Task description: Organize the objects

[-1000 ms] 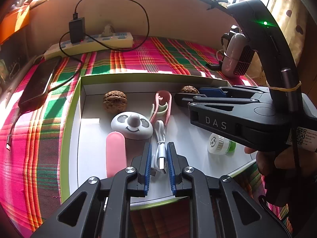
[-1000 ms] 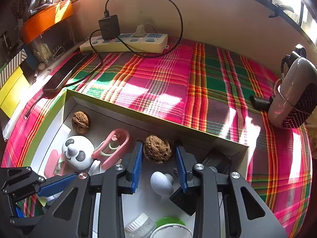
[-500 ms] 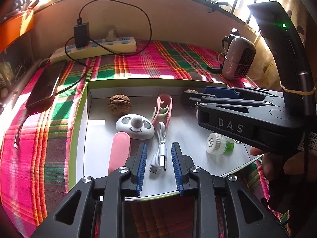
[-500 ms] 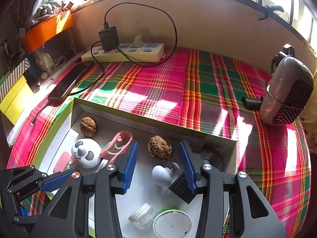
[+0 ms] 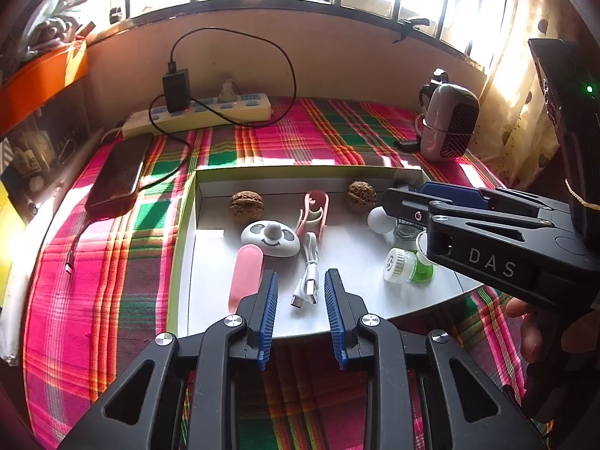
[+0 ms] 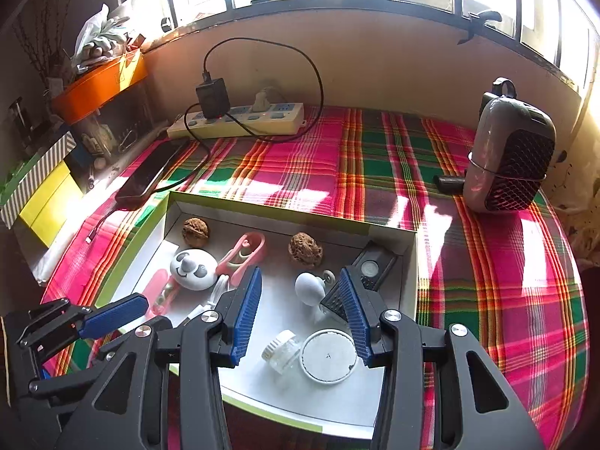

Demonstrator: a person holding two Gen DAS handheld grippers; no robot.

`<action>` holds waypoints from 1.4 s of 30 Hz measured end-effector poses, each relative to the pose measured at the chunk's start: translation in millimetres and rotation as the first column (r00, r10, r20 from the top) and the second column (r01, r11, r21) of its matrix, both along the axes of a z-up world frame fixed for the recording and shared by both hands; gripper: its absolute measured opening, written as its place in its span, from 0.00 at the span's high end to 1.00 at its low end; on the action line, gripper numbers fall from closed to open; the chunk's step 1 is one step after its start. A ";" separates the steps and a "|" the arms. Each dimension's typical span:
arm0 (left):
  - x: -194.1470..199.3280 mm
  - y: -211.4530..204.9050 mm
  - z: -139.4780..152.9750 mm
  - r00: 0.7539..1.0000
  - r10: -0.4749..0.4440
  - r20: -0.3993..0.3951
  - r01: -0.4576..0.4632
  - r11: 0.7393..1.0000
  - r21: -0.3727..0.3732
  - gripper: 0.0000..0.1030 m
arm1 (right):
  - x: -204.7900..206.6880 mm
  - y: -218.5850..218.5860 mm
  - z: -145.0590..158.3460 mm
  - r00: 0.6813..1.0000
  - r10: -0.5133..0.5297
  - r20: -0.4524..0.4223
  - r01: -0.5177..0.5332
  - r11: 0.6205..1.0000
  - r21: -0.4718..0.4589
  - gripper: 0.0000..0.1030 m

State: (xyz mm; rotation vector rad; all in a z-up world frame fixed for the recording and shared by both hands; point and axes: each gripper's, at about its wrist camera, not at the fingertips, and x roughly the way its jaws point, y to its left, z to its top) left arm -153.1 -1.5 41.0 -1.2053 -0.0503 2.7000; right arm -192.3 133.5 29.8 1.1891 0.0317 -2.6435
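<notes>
A white tray with a green rim (image 5: pixel 186 247) (image 6: pixel 410 273) lies on the plaid cloth. In it are two walnuts (image 5: pixel 246 206) (image 5: pixel 360 195) (image 6: pixel 195 231) (image 6: pixel 305 251), a panda-face gadget (image 5: pixel 270 238) (image 6: pixel 193 269), a pink clip (image 5: pixel 314 213) (image 6: pixel 245 251), a pink oblong case (image 5: pixel 245 275), a white USB cable (image 5: pixel 308 279), a white knob (image 6: pixel 309 288), a small jar with a white cap (image 5: pixel 398 264) (image 6: pixel 282 350), and a round white lid (image 6: pixel 329 355). My left gripper (image 5: pixel 300 302) is open and empty above the cable's near end. My right gripper (image 6: pixel 300 311) is open and empty over the tray's right part.
A power strip (image 5: pixel 210 112) with a black charger and cable sits at the back. A phone (image 5: pixel 118 176) lies left of the tray. A grey heater (image 6: pixel 510 165) stands at the right. An orange bin (image 6: pixel 101 86) and boxes line the left edge.
Both grippers have drawn back and upward from the tray and opened wider. The left one has let go of the white cable; the right one has backed off from the far-right walnut.
</notes>
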 end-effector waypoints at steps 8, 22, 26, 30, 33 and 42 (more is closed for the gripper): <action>26.3 4.7 8.3 0.999 0.005 -0.033 -0.006 1.000 -0.020 0.77 | 35.2 4.4 7.0 0.999 -0.026 -0.024 0.026 1.000 0.004 0.56; 66.9 16.6 -5.3 1.000 0.025 -0.012 -0.025 0.997 -0.078 0.77 | 91.6 22.3 -15.3 0.995 -0.094 0.016 0.093 0.995 0.020 0.56; 72.9 22.7 -16.6 1.000 0.023 0.018 -0.021 0.995 -0.101 0.77 | 100.7 24.0 -29.8 0.994 -0.093 0.050 0.092 0.995 0.027 0.56; 77.0 23.2 -25.0 0.999 0.040 0.035 -0.036 0.994 -0.107 0.77 | 107.0 27.5 -42.5 0.991 -0.108 0.083 0.104 0.994 0.045 0.56; 79.0 24.2 -27.9 0.998 0.046 0.037 -0.042 0.992 -0.116 0.77 | 111.6 31.7 -46.4 0.989 -0.120 0.083 0.117 0.992 0.041 0.56; 87.7 30.4 -36.9 0.997 0.051 0.052 -0.044 0.991 -0.127 0.77 | 127.1 31.4 -48.3 0.990 -0.122 0.066 0.117 0.990 0.084 0.47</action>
